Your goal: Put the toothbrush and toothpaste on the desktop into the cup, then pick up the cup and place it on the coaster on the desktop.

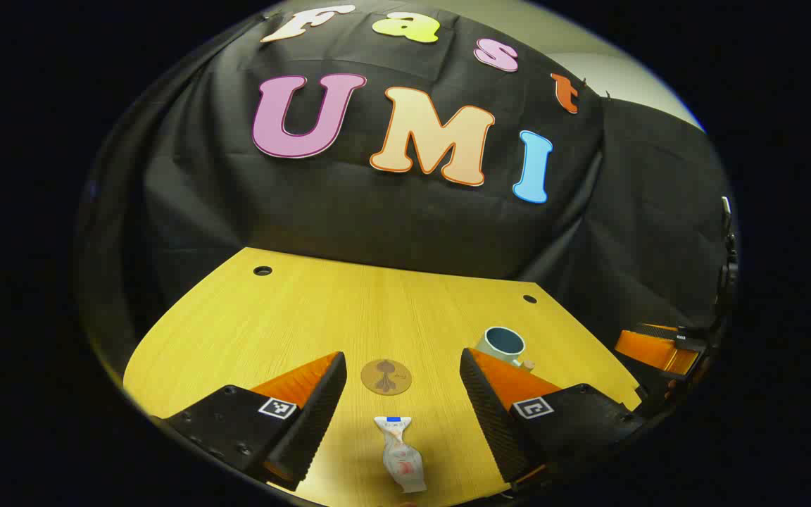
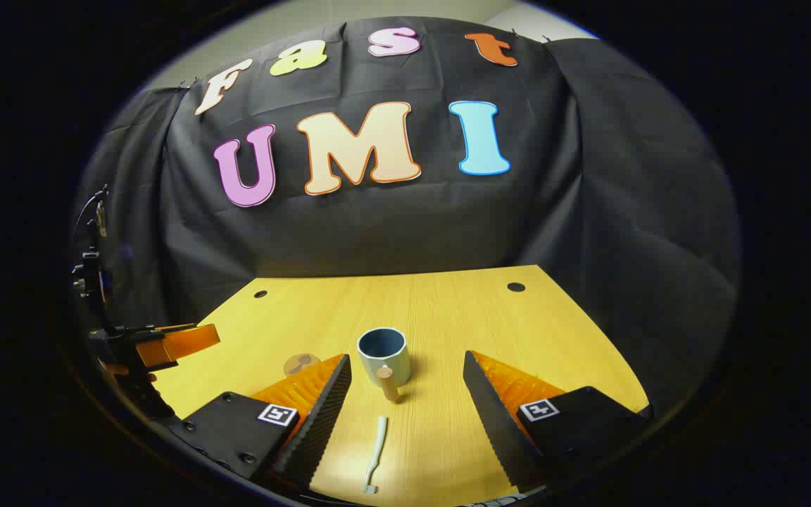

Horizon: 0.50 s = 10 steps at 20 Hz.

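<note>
In the left gripper view, a small white toothpaste tube [image 1: 400, 455] lies on the yellow desktop [image 1: 307, 317] between the fingers of my open left gripper [image 1: 400, 412]. Beyond it sits the round brown coaster [image 1: 386, 376]. The pale cup with a dark inside [image 1: 503, 345] stands to the right, partly behind the right finger. In the right gripper view, a white toothbrush [image 2: 376, 451] lies between the fingers of my open right gripper [image 2: 405, 415]. The cup [image 2: 383, 355] stands just ahead, its wooden handle [image 2: 386, 382] facing me. The coaster [image 2: 301, 364] peeks out at the left.
The black cloth wall closes off the back and sides of the desktop. Two cable holes [image 1: 262, 270] [image 1: 529, 298] sit near the desk's far edge. The other gripper shows at the right edge [image 1: 666, 352] of the left gripper view and at the left edge [image 2: 159, 345] of the right gripper view.
</note>
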### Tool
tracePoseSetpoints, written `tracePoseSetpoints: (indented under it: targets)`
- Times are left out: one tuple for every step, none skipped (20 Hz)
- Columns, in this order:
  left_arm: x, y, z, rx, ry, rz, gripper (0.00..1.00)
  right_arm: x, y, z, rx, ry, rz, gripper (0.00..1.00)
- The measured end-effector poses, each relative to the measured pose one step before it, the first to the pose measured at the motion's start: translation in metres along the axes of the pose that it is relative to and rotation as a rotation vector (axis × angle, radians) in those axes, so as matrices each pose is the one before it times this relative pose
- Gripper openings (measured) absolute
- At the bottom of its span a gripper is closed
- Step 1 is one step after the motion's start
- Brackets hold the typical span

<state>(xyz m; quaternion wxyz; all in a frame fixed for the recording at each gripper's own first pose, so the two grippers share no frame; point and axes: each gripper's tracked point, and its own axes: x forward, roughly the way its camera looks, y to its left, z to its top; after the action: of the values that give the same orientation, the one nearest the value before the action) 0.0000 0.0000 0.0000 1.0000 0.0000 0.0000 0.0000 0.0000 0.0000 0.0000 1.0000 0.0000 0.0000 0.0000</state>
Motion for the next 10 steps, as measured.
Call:
tracePoseSetpoints:
  targets:
    - [-0.00087, 0.00754, -0.00114, 0.00570, -0.00073, 0.02648, 0.95, 0.00061, 0.00216, -0.00091, 0.00249, 0.00636, 0.00448, 0.99]
    - [0.00017, 0.00412, -0.00071, 0.00172, 0.00205, 0.01159, 0.95, 0.00066, 0.00028, -0.00120, 0.00083, 0.00576, 0.00222, 0.96]
    - [0.00022, -0.00051, -0.00239, -0.00391, 0.00866, -0.00277, 0.95, 0.00052, 0.00128, -0.00059, -0.00107, 0.00523, 0.00212, 0.99]
    - [0.00014, -0.00016, -0.00344, -0.00813, 0.00701, 0.00122, 0.95, 0.00047, 0.00055, -0.00192, -0.00113, 0.00617, 0.00199, 0.99]
    - [0.00009, 0.00075, -0.00161, -0.00792, 0.00528, -0.00214, 0.95, 0.00030, 0.00043, -0.00176, -0.00266, 0.00877, 0.00052, 0.99]
    - [0.00005, 0.00059, -0.00068, -0.00530, 0.00374, -0.00171, 0.95, 0.00058, -0.00004, -0.00292, -0.00383, 0.00502, -0.00252, 0.99]
    - [0.00009, 0.00064, -0.00061, -0.00294, 0.00393, 0.00107, 0.95, 0.00060, -0.00038, -0.00107, -0.00099, 0.00569, -0.00669, 0.98]
    - [-0.00025, 0.00167, -0.00440, -0.00238, 0.00689, 0.00109, 0.95, 0.00055, -0.00105, -0.00339, 0.00527, 0.00774, -0.00366, 0.98]
    - [0.00031, 0.00033, -0.00284, -0.00126, 0.00611, -0.00065, 0.95, 0.00072, 0.00007, -0.00229, 0.00802, 0.00804, -0.00189, 0.98]
    - [-0.00013, -0.00005, -0.00070, -0.00030, 0.00232, -0.00049, 0.95, -0.00040, 0.00037, -0.00286, 0.00801, 0.00379, -0.00399, 0.99]
